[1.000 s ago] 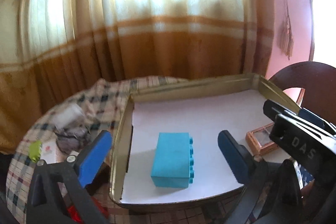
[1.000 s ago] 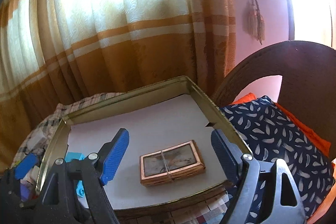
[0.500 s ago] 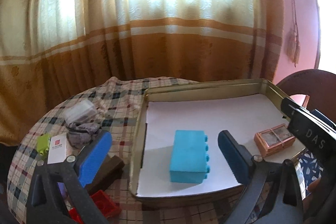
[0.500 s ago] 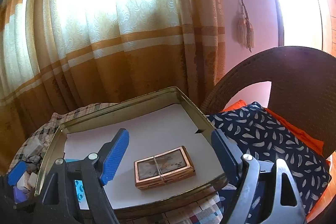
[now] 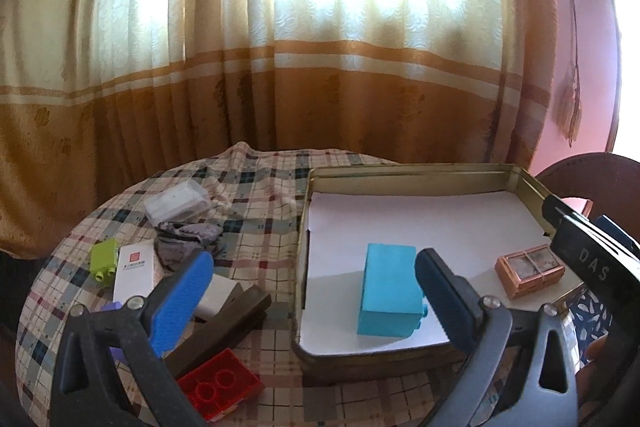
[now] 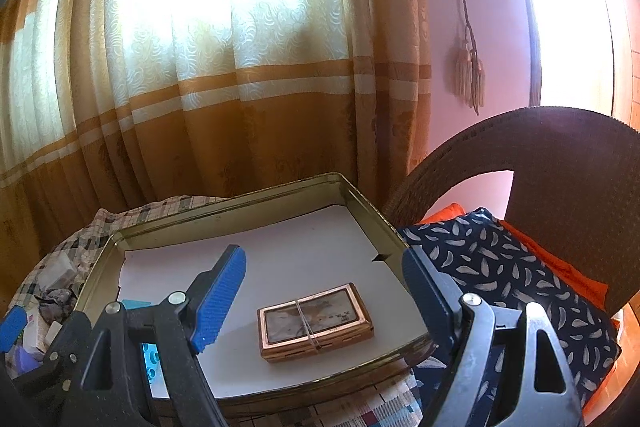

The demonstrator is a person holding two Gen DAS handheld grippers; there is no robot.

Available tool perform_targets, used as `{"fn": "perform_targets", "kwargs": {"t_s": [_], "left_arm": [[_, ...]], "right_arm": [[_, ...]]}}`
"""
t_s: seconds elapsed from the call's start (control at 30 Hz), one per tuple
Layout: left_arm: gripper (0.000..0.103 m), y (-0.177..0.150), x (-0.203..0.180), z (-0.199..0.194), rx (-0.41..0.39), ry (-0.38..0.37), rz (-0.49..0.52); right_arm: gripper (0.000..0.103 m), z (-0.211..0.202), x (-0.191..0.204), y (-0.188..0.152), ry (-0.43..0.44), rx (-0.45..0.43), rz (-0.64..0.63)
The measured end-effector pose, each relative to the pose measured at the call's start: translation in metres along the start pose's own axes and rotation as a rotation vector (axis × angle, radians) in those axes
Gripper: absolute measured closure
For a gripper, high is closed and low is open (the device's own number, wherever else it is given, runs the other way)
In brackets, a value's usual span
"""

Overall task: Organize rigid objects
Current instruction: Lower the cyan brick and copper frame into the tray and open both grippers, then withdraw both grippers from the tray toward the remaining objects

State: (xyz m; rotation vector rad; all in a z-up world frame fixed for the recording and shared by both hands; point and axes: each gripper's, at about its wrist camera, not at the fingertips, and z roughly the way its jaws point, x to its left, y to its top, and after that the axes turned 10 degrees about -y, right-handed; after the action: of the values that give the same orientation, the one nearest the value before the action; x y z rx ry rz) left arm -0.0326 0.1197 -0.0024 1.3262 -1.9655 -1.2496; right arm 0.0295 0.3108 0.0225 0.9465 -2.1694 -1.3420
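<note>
A gold metal tray (image 5: 400, 173) lined with white paper sits on the checked tablecloth. Inside it lie a turquoise block (image 5: 386, 289) and a copper-rimmed flat case (image 5: 530, 269) bound with a band. My left gripper (image 5: 312, 293) is open and empty, hovering over the tray's left rim, with the block just behind its right finger. My right gripper (image 6: 324, 293) is open and empty above the case (image 6: 316, 321) in the tray (image 6: 360, 197). On the cloth left of the tray lie a red brick (image 5: 218, 389), a green brick (image 5: 104, 259), a white box (image 5: 134, 273) and a dark bar (image 5: 228, 323).
A clear plastic box (image 5: 178, 205) and crumpled grey wrapping (image 5: 186, 245) lie farther back on the round table. A wicker chair (image 6: 532, 155) with a navy patterned cushion (image 6: 508, 279) stands right of the tray. Curtains hang behind. The right gripper's body (image 5: 592, 263) crosses the left view.
The left gripper has swung left, so the tray and turquoise block slid right in its view and the loose bricks came into sight. The right gripper has barely shifted above the case.
</note>
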Motion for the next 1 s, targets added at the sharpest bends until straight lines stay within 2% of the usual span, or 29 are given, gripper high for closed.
{"fn": "perform_targets", "kwargs": {"t_s": [0.33, 0.43, 0.6, 0.83, 1.0], "left_arm": [[0.000, -0.005, 0.020, -0.015, 0.026, 0.059, -0.040], [0.000, -0.008, 0.029, -0.024, 0.030, 0.052, -0.057], [0.000, -0.011, 0.050, -0.034, 0.050, 0.087, -0.090], [0.000, -0.017, 0.082, -0.044, 0.068, 0.130, -0.162], [0.000, -0.019, 0.098, -0.051, 0.077, 0.159, -0.174]], "right_arm": [[0.021, -0.008, 0.002, -0.001, -0.008, -0.033, -0.001], [0.021, -0.013, 0.001, -0.001, -0.005, -0.057, 0.005], [0.021, -0.023, 0.003, -0.001, 0.006, -0.104, -0.003], [0.019, -0.053, 0.006, -0.008, 0.068, -0.168, 0.030], [0.017, -0.066, 0.016, -0.018, 0.143, -0.132, 0.049]]}}
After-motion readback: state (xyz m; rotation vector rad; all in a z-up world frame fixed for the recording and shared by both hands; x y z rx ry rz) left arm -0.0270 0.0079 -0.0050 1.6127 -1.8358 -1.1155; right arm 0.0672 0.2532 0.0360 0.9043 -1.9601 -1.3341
